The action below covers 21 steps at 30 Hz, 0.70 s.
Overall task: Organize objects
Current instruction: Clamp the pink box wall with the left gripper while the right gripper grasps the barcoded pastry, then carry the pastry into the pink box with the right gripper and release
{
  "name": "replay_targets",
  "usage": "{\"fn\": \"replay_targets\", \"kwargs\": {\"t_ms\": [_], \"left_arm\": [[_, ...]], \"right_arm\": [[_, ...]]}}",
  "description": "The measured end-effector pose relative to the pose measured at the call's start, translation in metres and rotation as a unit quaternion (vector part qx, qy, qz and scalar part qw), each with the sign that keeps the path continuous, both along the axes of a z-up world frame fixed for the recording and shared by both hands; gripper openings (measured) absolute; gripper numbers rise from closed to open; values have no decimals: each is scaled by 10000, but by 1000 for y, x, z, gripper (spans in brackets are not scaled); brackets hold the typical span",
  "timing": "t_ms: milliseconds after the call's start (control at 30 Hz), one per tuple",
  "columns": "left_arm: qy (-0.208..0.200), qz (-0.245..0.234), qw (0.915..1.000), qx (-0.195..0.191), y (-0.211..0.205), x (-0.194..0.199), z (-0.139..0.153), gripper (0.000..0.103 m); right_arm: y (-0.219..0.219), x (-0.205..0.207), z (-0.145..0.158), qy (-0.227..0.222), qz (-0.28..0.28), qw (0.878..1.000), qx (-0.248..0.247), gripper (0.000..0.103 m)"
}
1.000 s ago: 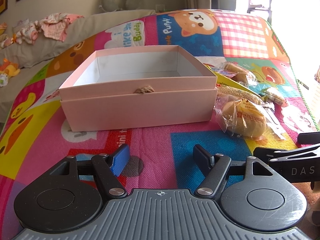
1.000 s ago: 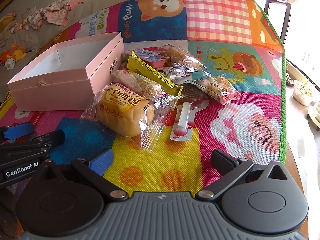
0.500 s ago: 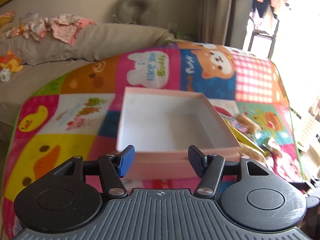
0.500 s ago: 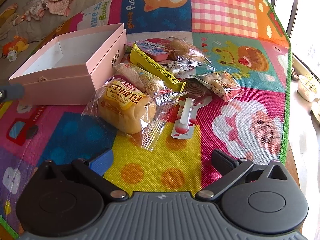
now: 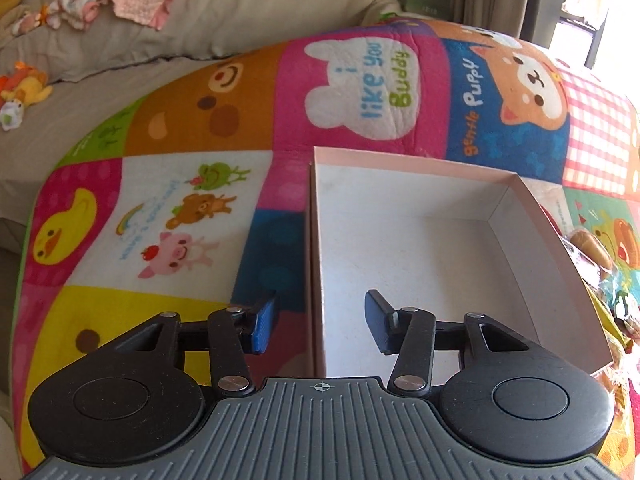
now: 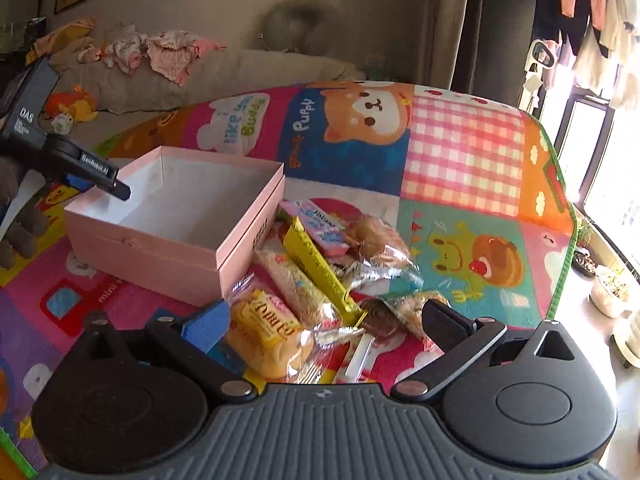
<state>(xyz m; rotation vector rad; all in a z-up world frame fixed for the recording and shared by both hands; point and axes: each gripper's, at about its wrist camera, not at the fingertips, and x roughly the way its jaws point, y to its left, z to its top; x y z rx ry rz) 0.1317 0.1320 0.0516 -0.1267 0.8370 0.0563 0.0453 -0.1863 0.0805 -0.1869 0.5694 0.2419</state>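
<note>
An empty pink box point(image 5: 400, 248) point(image 6: 168, 240) sits on the colourful play mat. My left gripper point(image 5: 320, 326) is open and hangs over the box's left wall, one finger outside, one inside; it also shows in the right wrist view point(image 6: 100, 178). My right gripper point(image 6: 326, 320) is open and empty, just above the heap of snack packets: a wrapped bun point(image 6: 264, 336), a yellow packet point(image 6: 316, 268), a crumb-coated bar point(image 6: 292, 284), a pink packet point(image 6: 324, 220) and a white sachet point(image 6: 360, 356).
The mat point(image 5: 160, 216) covers a table with a green border; its right edge point(image 6: 560, 240) drops to the floor by a bright window. A grey sofa point(image 5: 120, 40) with clothes and a plush toy point(image 5: 24, 84) stands behind.
My left gripper has risen and moved forward over the box's left wall. My right gripper has moved forward and tilted up, now over the snack packets.
</note>
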Motion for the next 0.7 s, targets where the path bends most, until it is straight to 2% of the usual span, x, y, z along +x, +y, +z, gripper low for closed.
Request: {"fn": "replay_targets", "kwargs": {"t_ms": [67, 133, 267, 300, 333, 467, 567, 600, 633, 700], "left_arm": [[115, -51, 9999, -28, -3, 4, -6, 50], [227, -33, 9997, -19, -4, 8, -13, 43], [357, 133, 9991, -158, 5, 15, -21, 29], [418, 203, 9988, -146, 7, 16, -22, 20], [494, 255, 9983, -149, 10, 18, -22, 15], [554, 259, 9977, -275, 20, 20, -22, 12], [541, 242, 9981, -168, 17, 20, -22, 11], [528, 232, 9982, -134, 16, 20, -22, 11], [509, 217, 9984, -112, 15, 21, -22, 11], [471, 192, 9987, -90, 14, 22, -22, 11]], "right_arm": [[-9, 28, 8, 43, -63, 9998, 204, 103], [-22, 67, 10, 258, -192, 9983, 495, 103], [-48, 145, -12, 1200, -431, 9833, 1295, 103], [-51, 161, -22, 1370, -490, 9794, 1400, 103], [-51, 173, -32, 1510, -508, 9771, 1410, 103], [-47, 209, -62, 1814, -675, 9739, 1188, 103], [-54, 220, -73, 1967, -779, 9666, 1444, 102], [-54, 219, -72, 1936, -756, 9677, 1428, 96], [-53, 217, -68, 1926, -646, 9687, 1425, 84], [-54, 210, -60, 1959, -518, 9682, 1469, 67]]}}
